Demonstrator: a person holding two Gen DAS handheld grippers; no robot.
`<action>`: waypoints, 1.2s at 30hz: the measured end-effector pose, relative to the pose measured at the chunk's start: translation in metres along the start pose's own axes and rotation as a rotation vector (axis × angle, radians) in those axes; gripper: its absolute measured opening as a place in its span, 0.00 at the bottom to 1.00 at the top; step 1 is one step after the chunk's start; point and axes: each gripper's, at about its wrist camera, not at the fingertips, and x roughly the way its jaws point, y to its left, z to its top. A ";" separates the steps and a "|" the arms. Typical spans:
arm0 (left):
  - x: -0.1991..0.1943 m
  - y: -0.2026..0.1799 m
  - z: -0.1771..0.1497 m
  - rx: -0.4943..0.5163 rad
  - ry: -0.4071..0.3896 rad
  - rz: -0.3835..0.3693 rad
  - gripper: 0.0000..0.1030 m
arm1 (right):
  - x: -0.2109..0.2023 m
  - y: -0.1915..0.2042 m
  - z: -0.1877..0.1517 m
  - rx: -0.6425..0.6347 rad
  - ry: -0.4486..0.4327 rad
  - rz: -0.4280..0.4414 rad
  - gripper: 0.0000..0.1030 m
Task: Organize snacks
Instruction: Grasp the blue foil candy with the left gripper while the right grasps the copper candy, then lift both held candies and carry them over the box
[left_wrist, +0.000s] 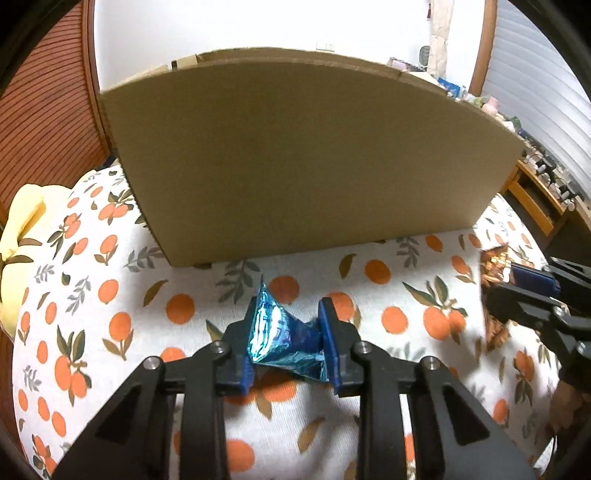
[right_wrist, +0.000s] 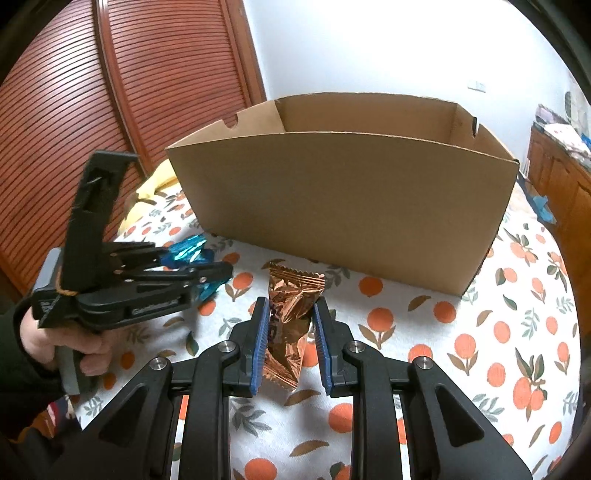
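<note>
Left tongs: closed on blue packet, held above table.
Right tongs: bronze packet held between pads.
Box: ahead of both.

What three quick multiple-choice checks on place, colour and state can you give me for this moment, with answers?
1. Where does the cardboard box stand?
A. on the orange-print tablecloth, beyond both tools
B. on the floor
C. behind the camera

2. What colour is the wrapper in the left tool?
A. green
B. shiny blue
C. white

3. What is the state of the right tool?
A. wide open with nothing between its fingers
B. out of view
C. fingers either side of the copper snack packet

Answers:
1 A: the box sits on the cloth ahead of the fingers.
2 B: the blue foil snack is pinched between its pads.
3 C: the packet sits between the blue pads.
</note>
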 end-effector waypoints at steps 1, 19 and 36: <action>-0.005 0.001 -0.001 0.004 -0.006 -0.003 0.26 | 0.000 0.001 0.000 0.001 -0.001 0.000 0.21; -0.068 -0.020 0.014 0.073 -0.108 -0.105 0.27 | -0.028 0.000 0.001 0.014 -0.050 -0.019 0.21; -0.106 -0.032 0.017 0.112 -0.179 -0.117 0.27 | -0.068 0.003 0.002 0.026 -0.117 -0.054 0.21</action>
